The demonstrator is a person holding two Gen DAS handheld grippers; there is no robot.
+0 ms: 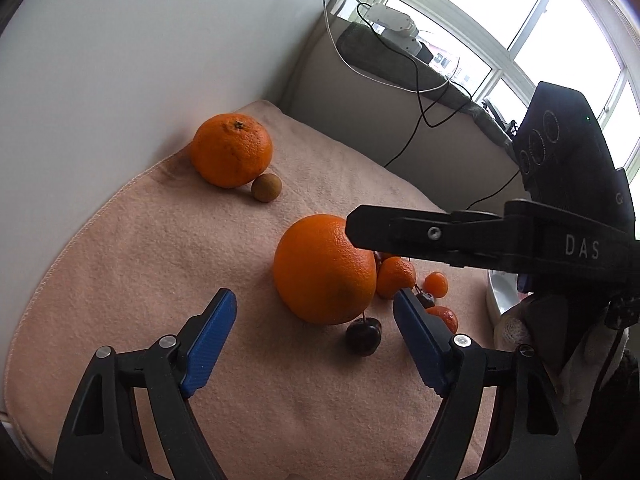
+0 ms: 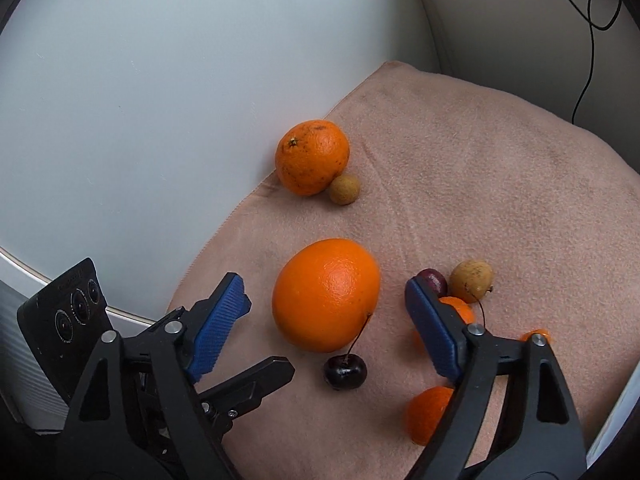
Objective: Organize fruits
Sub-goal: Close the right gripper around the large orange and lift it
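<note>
Both tools released over a pink fleece cloth [image 2: 460,152]; left tool [image 1: 314,300] and right tool [image 2: 326,296] flank a large smooth orange [image 2: 326,294], untouched.

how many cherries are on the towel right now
2: one dark cherry in front of the big orange, another beside the right gripper's finger. More may hide behind the gripper.

The towel [image 2: 460,168] is matt, fuzzy pink cloth. The large orange [image 2: 326,294] has glossy, dimpled peel — the cherry [image 2: 345,372] a smooth shine. Blue ribbed plastic pads [image 2: 218,326] sit on matt black arms.
</note>
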